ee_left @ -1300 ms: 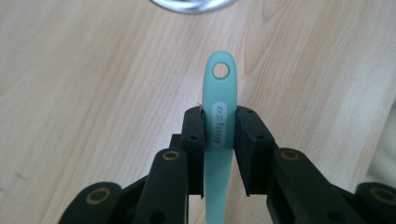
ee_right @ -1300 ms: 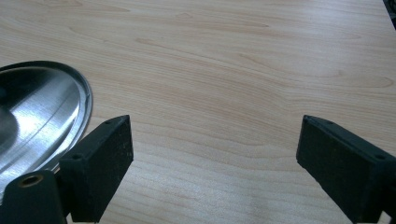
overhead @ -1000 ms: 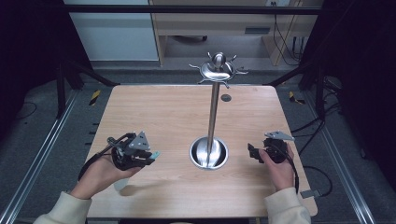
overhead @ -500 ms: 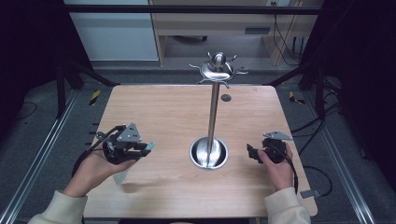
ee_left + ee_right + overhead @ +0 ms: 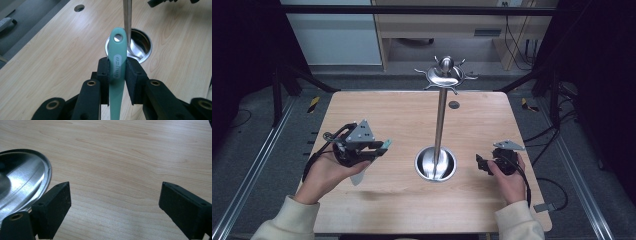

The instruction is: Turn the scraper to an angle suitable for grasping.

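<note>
Cream long sleeves (image 5: 287,220) with ribbed cuffs on both forearms. Left gripper (image 5: 117,75): black jaws with flat rectangular pads, brass-ringed screw holes, grey three-cornered plate (image 5: 361,132) on top, black cable looping behind. Right gripper (image 5: 113,207): same black pads, grey plate, trailing black cable.

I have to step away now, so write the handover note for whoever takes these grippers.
Left gripper: shut on the teal utensil handle, its hanging hole pointing toward the stand.
Right gripper: open, holding nothing, low over the table beside the stand's round base.
Stand: mid-table, its top hooks bare.
Done: utensil picked up.
Left: probably hanging it on a hook.
</note>
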`<control>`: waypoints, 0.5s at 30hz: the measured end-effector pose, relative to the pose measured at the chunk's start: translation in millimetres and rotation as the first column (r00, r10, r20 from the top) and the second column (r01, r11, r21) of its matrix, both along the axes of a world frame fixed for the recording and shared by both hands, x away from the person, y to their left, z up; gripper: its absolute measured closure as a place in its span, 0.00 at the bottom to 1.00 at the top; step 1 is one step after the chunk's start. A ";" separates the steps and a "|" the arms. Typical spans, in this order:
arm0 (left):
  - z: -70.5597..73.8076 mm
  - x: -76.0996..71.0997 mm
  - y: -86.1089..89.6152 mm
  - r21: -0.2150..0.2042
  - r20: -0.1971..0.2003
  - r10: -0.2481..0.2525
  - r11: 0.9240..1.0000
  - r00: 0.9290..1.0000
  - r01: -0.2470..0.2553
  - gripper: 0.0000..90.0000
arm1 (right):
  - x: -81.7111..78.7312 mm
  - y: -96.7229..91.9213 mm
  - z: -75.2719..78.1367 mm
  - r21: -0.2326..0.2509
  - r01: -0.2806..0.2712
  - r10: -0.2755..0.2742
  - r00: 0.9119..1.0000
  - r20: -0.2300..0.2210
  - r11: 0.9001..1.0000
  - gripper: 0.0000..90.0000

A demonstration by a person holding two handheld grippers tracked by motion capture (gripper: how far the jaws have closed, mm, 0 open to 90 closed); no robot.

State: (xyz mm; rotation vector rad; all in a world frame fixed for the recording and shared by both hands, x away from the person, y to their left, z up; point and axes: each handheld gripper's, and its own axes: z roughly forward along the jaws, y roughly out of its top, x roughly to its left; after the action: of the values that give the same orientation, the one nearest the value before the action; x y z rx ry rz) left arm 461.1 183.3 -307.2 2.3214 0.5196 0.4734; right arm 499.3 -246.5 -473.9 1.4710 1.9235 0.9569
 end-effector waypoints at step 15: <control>26.5 -0.7 -18.7 -0.076 0.070 -0.003 0.997 0.998 0.009 0.82 | 0.4 0.7 -0.2 0.000 -0.006 0.006 1.000 0.000 1.000 0.12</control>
State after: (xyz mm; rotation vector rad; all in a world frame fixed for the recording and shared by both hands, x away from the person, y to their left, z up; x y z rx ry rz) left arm 460.4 164.6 -280.8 2.2242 0.4885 0.5215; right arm 499.7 -245.8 -474.1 1.4663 1.9289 0.9596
